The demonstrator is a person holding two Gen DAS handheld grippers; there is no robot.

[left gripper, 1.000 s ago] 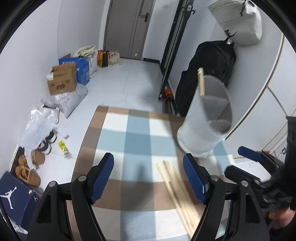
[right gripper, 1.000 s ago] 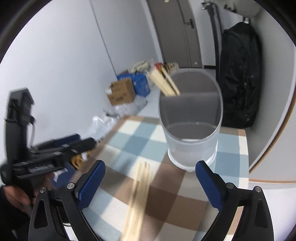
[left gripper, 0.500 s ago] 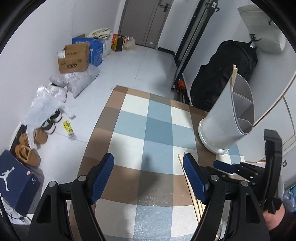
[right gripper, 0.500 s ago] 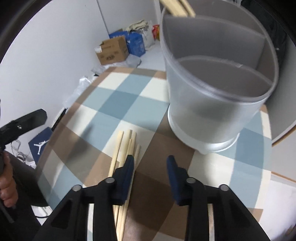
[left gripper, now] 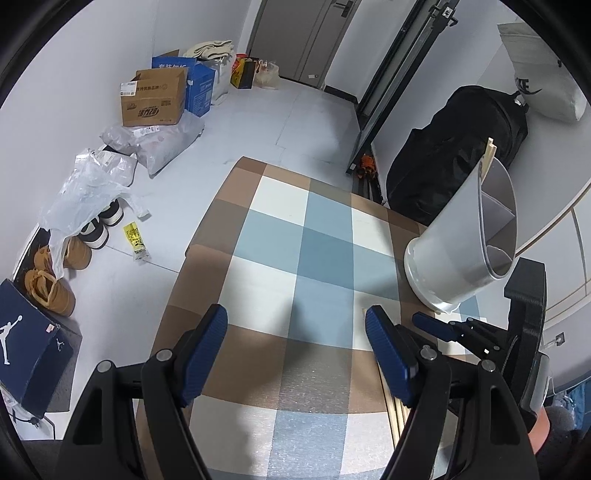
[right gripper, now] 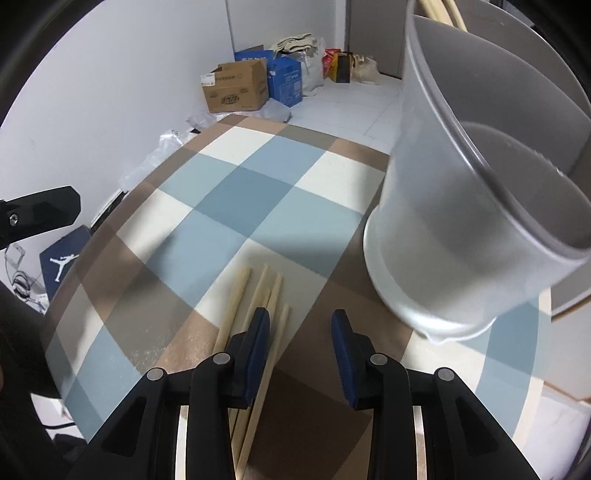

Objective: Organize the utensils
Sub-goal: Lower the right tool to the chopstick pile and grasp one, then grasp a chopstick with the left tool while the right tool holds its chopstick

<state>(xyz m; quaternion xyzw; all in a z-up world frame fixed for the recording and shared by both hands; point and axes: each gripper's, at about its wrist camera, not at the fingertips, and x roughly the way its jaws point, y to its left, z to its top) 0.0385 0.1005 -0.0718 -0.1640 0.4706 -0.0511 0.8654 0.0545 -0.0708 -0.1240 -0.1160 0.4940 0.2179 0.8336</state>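
Left wrist view: left gripper, fingers spread wide, nothing between them, over the checked tablecloth of the table. Wooden chopsticks lie on the cloth beside and under the right-hand finger, mostly hidden by it; only a short stretch shows. Grey divided utensil holder stands on the cloth ahead and to the right; a light wooden stick end pokes out at its far rim. Right gripper enters from the right edge, low over the chopsticks; its finger gap is hard to make out here. Floor beyond: cardboard box, blue shoebox, tan shoes.

Right wrist view: right gripper, fingers partly apart, holding nothing. Chopsticks, a loose bundle of five or so, lie on the cloth; tips point away, the left finger sits over the bundle's right side, the right finger stands clear of it. Lower ends are covered by the gripper body. Utensil holder is close on the right, upper rim cut off by the frame; stick ends show at the top edge.
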